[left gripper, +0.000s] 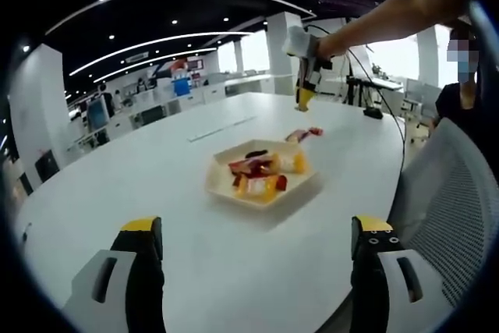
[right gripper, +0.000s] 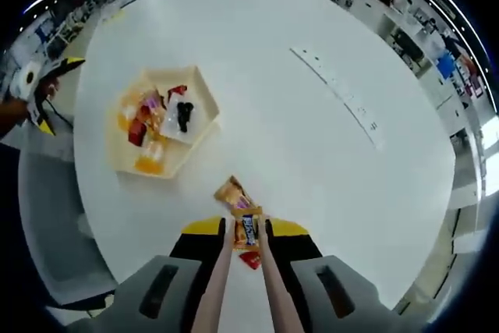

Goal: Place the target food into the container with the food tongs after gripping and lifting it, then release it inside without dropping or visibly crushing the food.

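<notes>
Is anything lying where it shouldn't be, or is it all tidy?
One thing stands out: a snack packet lies loose on the table, outside the tray where the other snacks are piled. The right claw holds tongs pinching another packet above the table, not in the tray yet.

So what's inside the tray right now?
The tray holds a loose pile of wrapped snacks: orange, yellow and red packets, plus a clear one with something dark inside. Whatever lies beneath the pile is covered. Two more packets lie outside it, by the tongs.
</notes>
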`<state>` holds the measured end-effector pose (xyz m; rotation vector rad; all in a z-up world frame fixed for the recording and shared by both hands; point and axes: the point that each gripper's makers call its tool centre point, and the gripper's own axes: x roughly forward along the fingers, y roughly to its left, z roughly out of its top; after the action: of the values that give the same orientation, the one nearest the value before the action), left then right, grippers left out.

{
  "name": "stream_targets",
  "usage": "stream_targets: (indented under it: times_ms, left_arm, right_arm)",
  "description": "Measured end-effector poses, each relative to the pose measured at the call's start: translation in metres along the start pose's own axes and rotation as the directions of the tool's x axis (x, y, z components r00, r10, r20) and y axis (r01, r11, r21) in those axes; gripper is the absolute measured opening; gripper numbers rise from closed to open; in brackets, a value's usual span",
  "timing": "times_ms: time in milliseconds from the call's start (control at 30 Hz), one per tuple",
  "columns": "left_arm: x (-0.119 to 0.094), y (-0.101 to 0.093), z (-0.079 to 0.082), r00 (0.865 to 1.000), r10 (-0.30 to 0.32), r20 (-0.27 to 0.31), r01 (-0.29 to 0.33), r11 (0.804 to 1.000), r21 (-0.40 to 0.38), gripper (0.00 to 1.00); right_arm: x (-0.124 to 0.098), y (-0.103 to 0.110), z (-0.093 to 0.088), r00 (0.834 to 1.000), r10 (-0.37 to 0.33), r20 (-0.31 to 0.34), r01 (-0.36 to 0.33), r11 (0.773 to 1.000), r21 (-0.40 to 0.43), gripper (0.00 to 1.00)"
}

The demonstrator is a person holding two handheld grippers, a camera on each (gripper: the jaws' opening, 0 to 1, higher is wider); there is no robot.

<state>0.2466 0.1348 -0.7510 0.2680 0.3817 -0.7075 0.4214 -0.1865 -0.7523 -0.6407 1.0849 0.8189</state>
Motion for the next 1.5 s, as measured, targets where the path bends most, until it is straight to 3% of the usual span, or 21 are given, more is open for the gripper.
stream_targets:
  times_ms: [433, 700, 1100, 1500]
  left_arm:
    - [-0.001, 0.001, 0.001, 1.0, 0.005, 0.005, -0.005, 1.0, -0.001, 0.97]
    - [-0.001, 0.001, 0.001, 1.0, 0.006, 0.005, -0.006, 1.0, 0.001, 0.97]
    - [-0.002, 0.004, 0.002, 1.0, 0.014, 0.012, -0.014, 1.0, -0.004, 0.97]
    - [-0.003, 0.004, 0.003, 1.0, 0.017, 0.017, -0.017, 1.0, -0.006, 0.96]
  right_arm:
    - [0.002, 0.022, 0.037, 0.999, 0.009, 0.035, -0.007, 0.998, -0.055, 0.19]
    - [0.002, 0.047, 0.068, 0.998, 0.032, 0.053, -0.025, 0.991, -0.128, 0.19]
    - [0.009, 0.074, 0.087, 0.997, 0.064, 0.047, -0.055, 0.984, -0.17, 0.19]
    - [0.011, 0.106, 0.118, 0.993, 0.094, 0.071, -0.077, 0.973, -0.215, 0.2]
